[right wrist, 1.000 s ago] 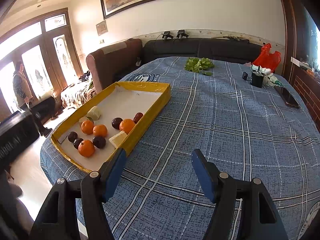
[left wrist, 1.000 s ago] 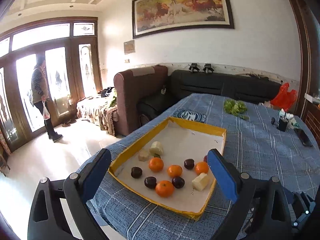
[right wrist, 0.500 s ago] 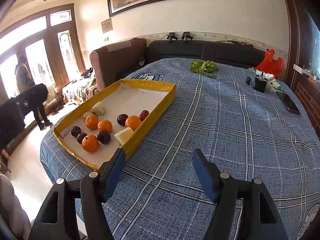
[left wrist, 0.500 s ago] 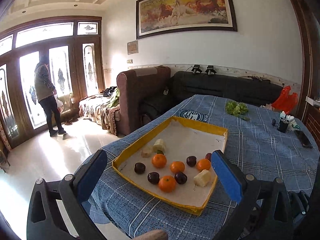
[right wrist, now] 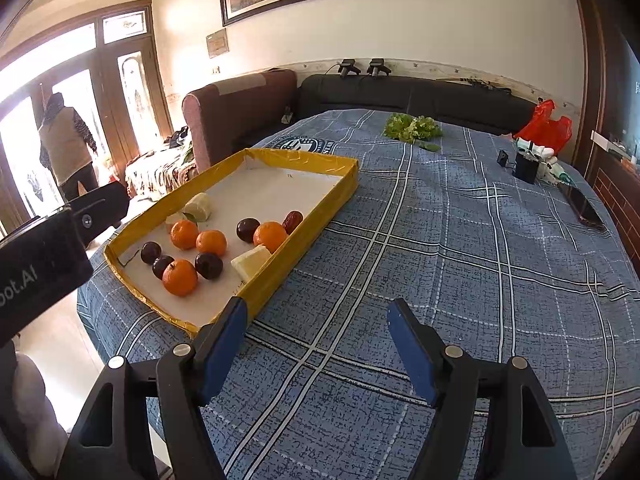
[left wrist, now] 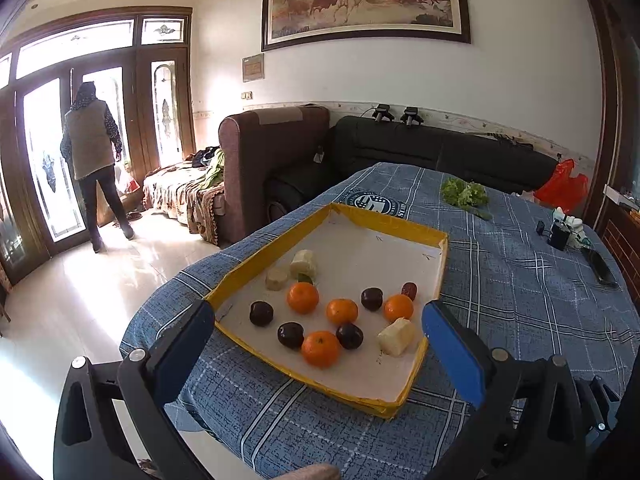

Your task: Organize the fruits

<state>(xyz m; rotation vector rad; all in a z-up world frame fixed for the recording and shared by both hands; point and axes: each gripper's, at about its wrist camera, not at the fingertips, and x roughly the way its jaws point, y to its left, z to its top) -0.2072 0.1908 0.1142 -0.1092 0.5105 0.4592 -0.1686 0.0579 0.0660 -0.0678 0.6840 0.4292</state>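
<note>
A yellow-rimmed tray [left wrist: 434, 236] [right wrist: 320, 208] lies on the blue plaid tablecloth. It holds several oranges [left wrist: 321, 348] [right wrist: 180, 277], several dark plums [left wrist: 291, 334] [right wrist: 208, 265], a red date [left wrist: 409, 290] and pale fruit chunks [left wrist: 397, 336] [right wrist: 251, 261]. My left gripper [left wrist: 316, 334] is open and empty, held above the tray's near end. My right gripper [right wrist: 318, 326] is open and empty over bare cloth, to the right of the tray's near corner. The left gripper's black body [right wrist: 40, 268] shows in the right wrist view.
Green leafy vegetables [right wrist: 412, 128] lie at the table's far side. A black cup [right wrist: 526, 168], a phone [right wrist: 586, 210] and a red bag [right wrist: 544, 124] are at the far right. Sofas stand behind the table. A person [left wrist: 94, 160] stands at the glass doors.
Both grippers have drawn back and risen slightly, so the tray looks a little farther off. Both stay open. The person has walked to the door and turned away.
</note>
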